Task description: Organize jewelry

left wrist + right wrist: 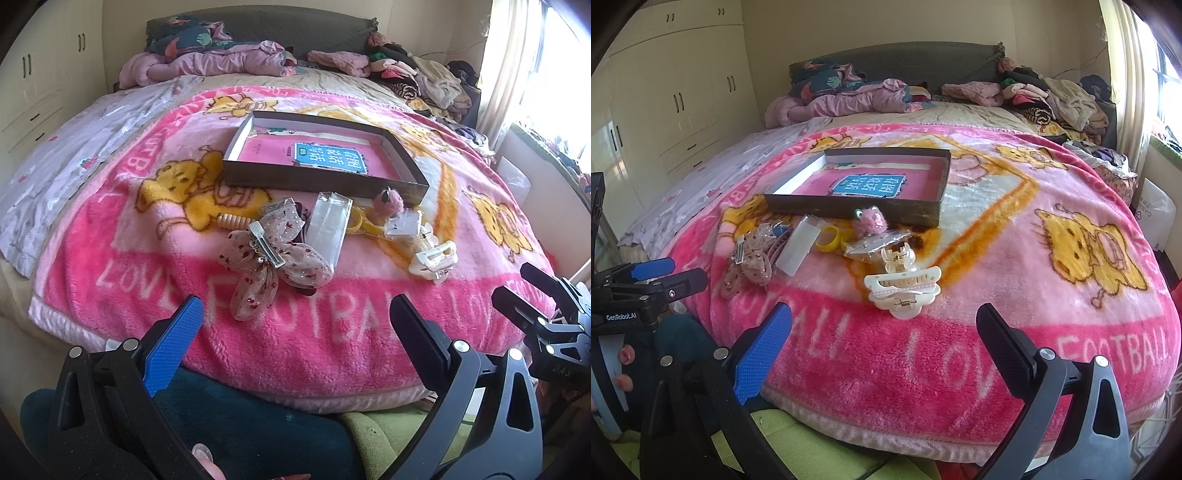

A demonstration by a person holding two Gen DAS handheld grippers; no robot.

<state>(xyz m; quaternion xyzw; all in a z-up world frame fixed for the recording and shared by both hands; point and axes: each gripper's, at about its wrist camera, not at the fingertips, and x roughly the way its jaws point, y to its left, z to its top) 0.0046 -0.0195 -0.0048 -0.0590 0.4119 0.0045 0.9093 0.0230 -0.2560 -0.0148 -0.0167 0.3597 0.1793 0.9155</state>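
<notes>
A pile of accessories lies on the pink blanket in front of a shallow dark box [317, 181] [849, 212] with a pink book inside. In it are a sheer bow hair clip [266, 251] [750, 258], a clear packet [328, 229] [799, 249], yellow rings [831, 239], a pink fuzzy frog [388, 203] [870, 221], a small bagged item [879, 245] and a white claw clip [434, 260] [903, 286]. My left gripper [295, 325] is open and empty, near the bow. My right gripper [884, 332] is open and empty, just short of the claw clip.
The pink blanket [332, 332] [997, 295] covers the bed's near half. Bedding and heaps of clothes [406, 74] [1052, 99] lie at the head. White wardrobes [676, 99] stand left, a curtained window [1137, 74] right. Each gripper shows in the other's view, the right one [543, 299] and the left one [668, 273].
</notes>
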